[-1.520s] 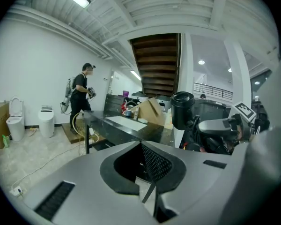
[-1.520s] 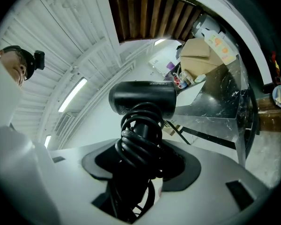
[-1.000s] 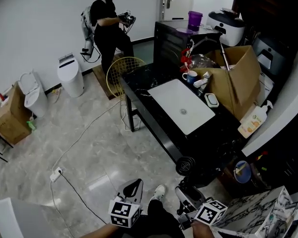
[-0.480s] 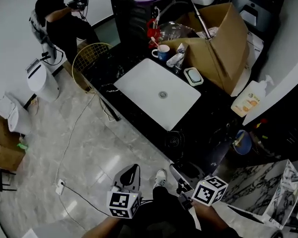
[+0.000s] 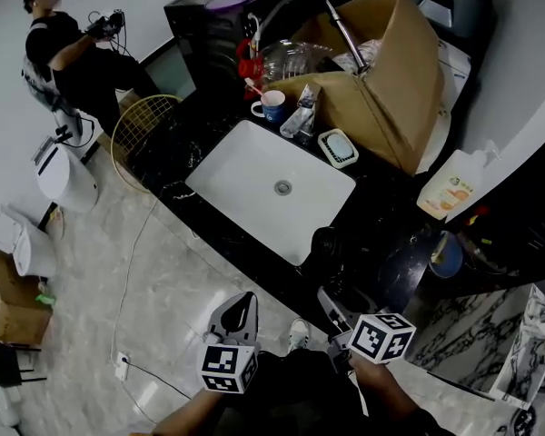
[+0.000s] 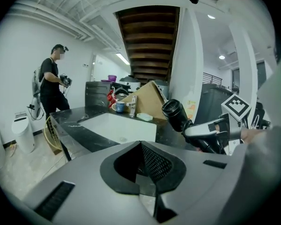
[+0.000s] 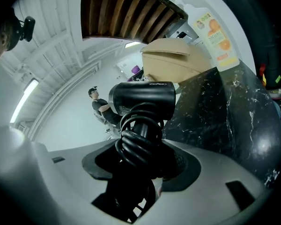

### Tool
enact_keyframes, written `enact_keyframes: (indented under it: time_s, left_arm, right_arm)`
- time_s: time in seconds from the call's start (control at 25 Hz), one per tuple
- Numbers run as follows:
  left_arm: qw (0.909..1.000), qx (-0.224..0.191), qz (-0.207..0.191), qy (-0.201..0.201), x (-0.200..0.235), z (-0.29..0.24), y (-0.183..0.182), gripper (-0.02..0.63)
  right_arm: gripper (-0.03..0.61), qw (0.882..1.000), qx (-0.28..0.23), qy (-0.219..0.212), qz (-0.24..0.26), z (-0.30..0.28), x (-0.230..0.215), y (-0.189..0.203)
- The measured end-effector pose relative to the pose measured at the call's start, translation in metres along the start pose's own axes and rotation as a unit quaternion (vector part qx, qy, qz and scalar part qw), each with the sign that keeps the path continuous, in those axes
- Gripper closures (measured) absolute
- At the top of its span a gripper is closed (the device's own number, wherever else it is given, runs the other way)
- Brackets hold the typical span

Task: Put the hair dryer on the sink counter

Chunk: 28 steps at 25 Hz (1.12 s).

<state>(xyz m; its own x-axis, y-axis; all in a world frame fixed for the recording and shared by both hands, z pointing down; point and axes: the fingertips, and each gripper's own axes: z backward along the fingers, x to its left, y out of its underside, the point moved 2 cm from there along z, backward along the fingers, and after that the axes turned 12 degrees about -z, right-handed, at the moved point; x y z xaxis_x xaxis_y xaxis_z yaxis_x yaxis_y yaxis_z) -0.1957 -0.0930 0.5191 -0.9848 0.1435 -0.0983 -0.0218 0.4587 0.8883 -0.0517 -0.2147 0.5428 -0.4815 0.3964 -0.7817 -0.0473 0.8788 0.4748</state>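
We face the black marble sink counter [image 5: 384, 214] and its white rectangular basin [image 5: 254, 189]. The black hair dryer [image 5: 325, 246] sits at the counter's front edge, just beside the basin, its cord-wrapped handle clamped in our right gripper [image 5: 338, 309]. Our left gripper [image 5: 236, 319] is closed and empty.

Black sink counter [image 5: 389, 209], white basin [image 5: 271, 189] set in, cardboard box [image 5: 391, 71], mug [image 5: 273, 106], soap dish [image 5: 337, 147], soap bottle [image 5: 450, 193]
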Motion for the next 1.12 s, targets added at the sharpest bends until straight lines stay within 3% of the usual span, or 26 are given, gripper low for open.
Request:
enact_keyframes:
  time_s: [0.24, 0.44, 0.84, 1.12]
  left_arm:
    - [0.9998, -0.004, -0.006, 0.019, 0.012, -0.025, -0.016, 0.605]
    - [0.9972, -0.009, -0.032, 0.067, 0.025, -0.061, -0.035, 0.605]
    - [0.9808, -0.032, -0.074, 0.177, 0.047, -0.123, -0.076, 0.606]
    - [0.9723, -0.024, -0.079, 0.219, 0.053, -0.146, -0.077, 0.606]
  right_arm:
    - [0.321, 0.999, -0.019, 0.040, -0.012, -0.012, -0.013, -0.016]
    - [0.321, 0.995, -0.040, 0.091, -0.029, -0.026, -0.026, -0.027]
    - [0.321, 0.972, -0.090, 0.209, -0.067, -0.047, -0.043, -0.036]
    - [0.321, 0.953, -0.090, 0.279, -0.077, -0.057, -0.063, -0.037]
